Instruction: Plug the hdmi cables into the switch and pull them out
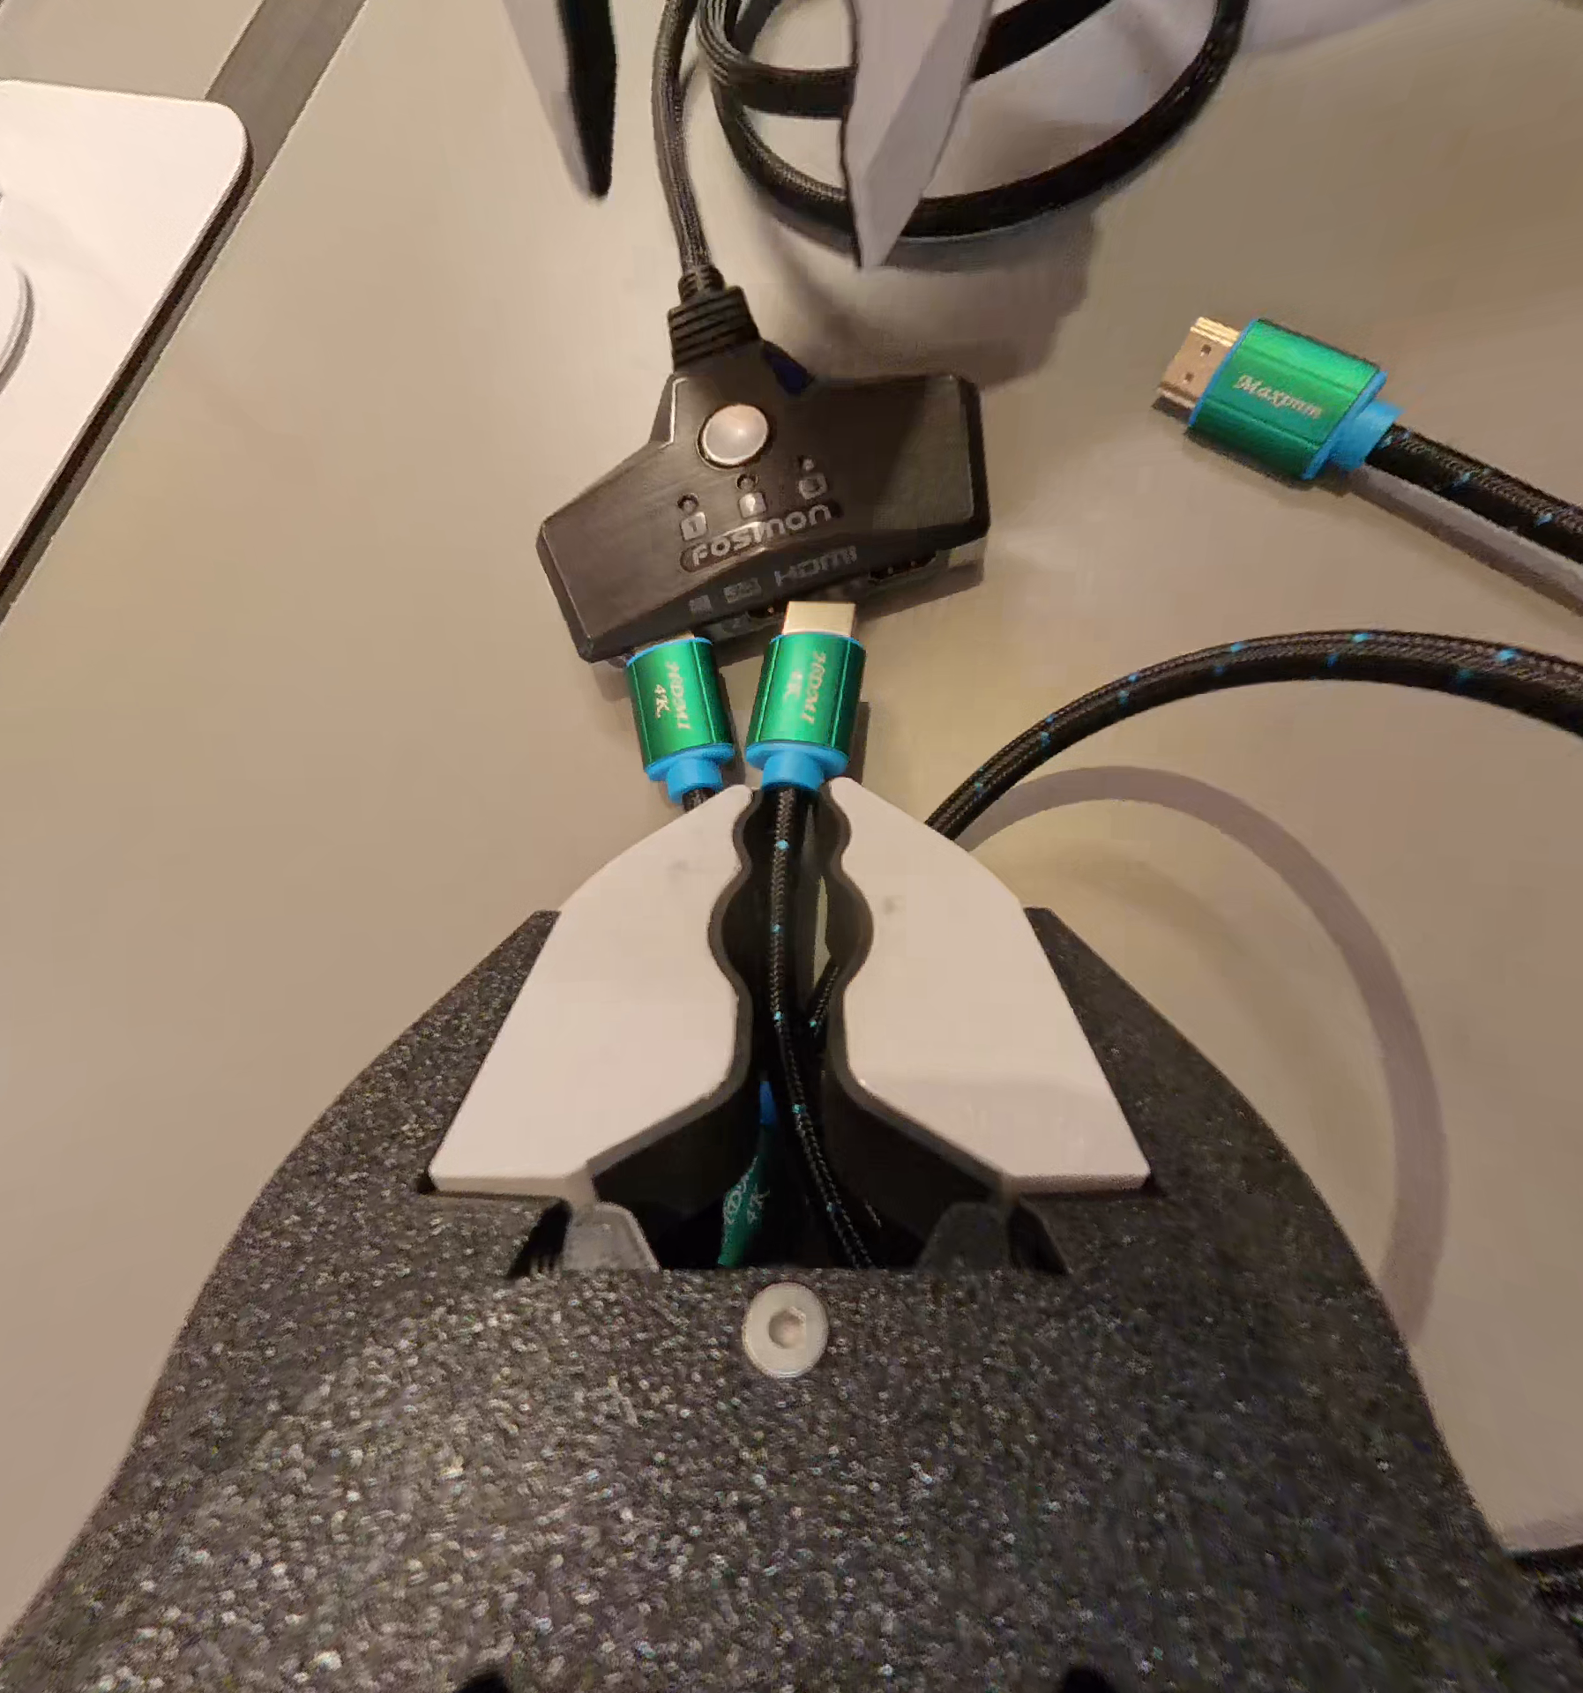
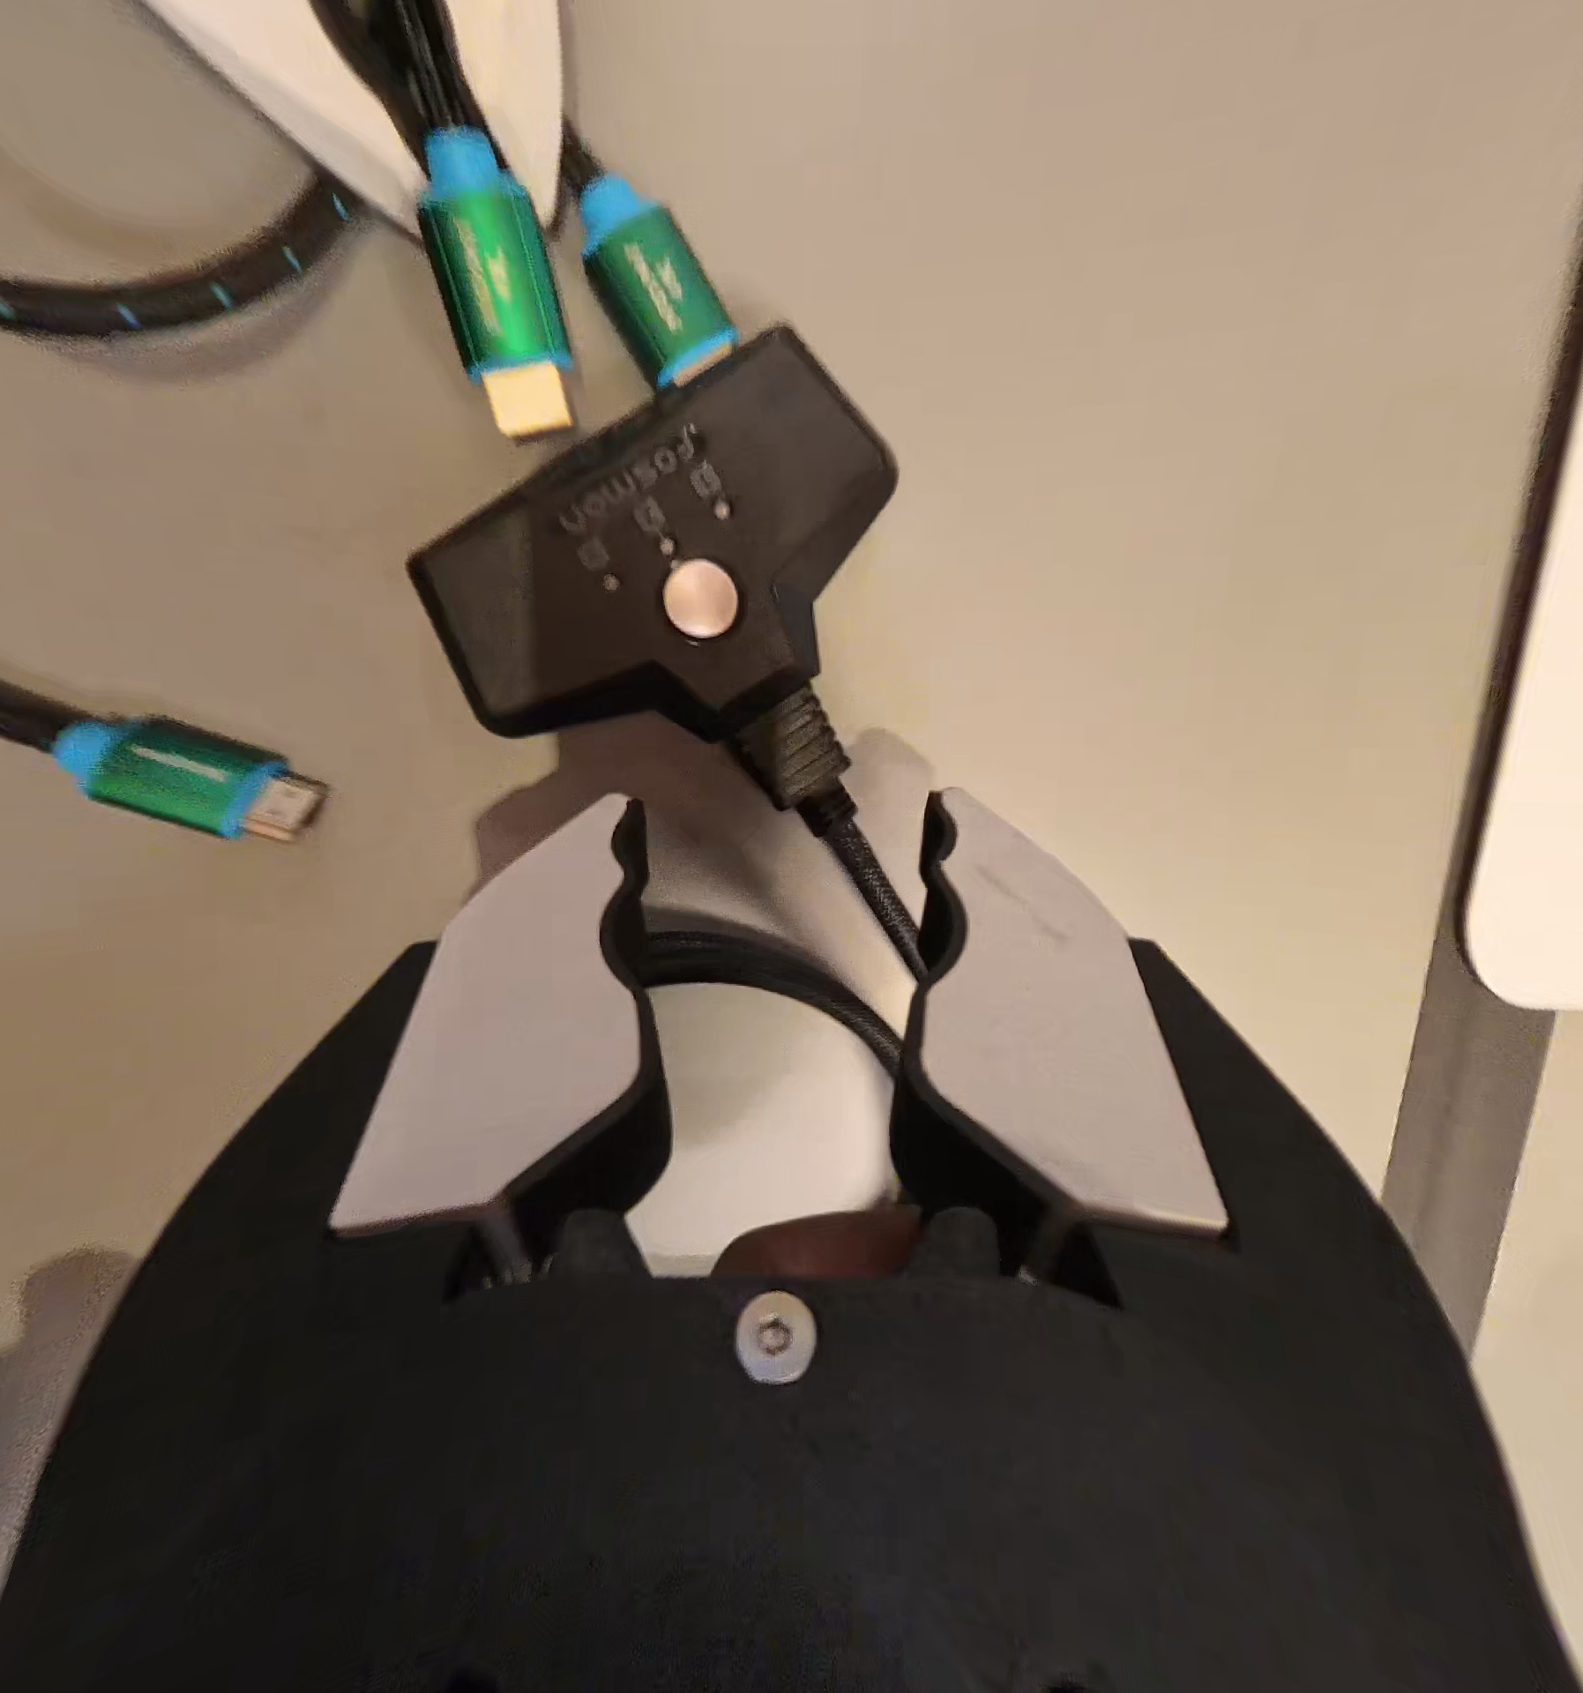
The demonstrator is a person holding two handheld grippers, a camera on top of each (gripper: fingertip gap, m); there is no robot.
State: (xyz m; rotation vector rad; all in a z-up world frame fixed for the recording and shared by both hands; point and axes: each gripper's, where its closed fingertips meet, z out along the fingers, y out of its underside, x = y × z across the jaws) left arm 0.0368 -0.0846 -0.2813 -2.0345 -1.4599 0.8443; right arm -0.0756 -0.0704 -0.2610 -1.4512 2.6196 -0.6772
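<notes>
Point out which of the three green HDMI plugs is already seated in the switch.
The leftmost plug, beside the one the left tongs hold short of the switch; its metal tip is hidden. The third lies loose.

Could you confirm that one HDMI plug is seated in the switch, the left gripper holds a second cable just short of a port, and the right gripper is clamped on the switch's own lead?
Not quite: the right gripper is open, its fingers either side of the switch's lead, as the right wrist view shows. The rest stands: one plug is seated in the switch, and the left gripper holds the second cable with its plug just short of a port.
</notes>
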